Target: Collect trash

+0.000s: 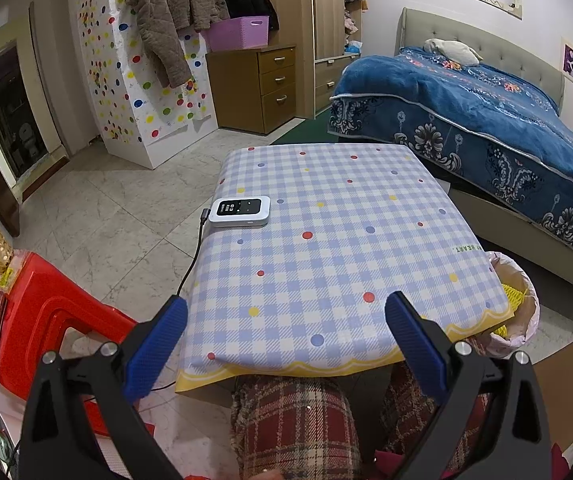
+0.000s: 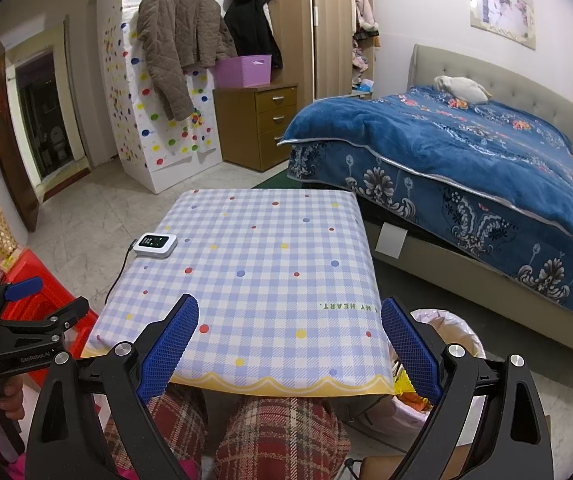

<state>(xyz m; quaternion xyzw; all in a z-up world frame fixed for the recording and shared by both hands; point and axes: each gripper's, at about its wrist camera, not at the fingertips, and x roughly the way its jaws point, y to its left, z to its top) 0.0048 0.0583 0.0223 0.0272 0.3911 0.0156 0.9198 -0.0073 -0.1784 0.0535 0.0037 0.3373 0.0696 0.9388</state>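
Note:
A small table [image 1: 326,240] with a blue checked dotted cloth stands in front of me; it also shows in the right wrist view [image 2: 254,280]. A trash bin with a pink liner [image 1: 522,300] sits at the table's near right corner, with yellow trash inside [image 1: 512,296]; the right wrist view shows the bin [image 2: 446,328] too. My left gripper [image 1: 286,344] is open and empty above the table's near edge. My right gripper [image 2: 290,348] is open and empty above the near edge. The left gripper [image 2: 26,304] also shows at the left of the right wrist view.
A white device [image 1: 240,210] with a cable lies on the table's left side. A red plastic stool [image 1: 46,320] stands to the left. A bed with a blue blanket [image 1: 486,120] is on the right. A wooden drawer unit [image 1: 258,88] stands at the back.

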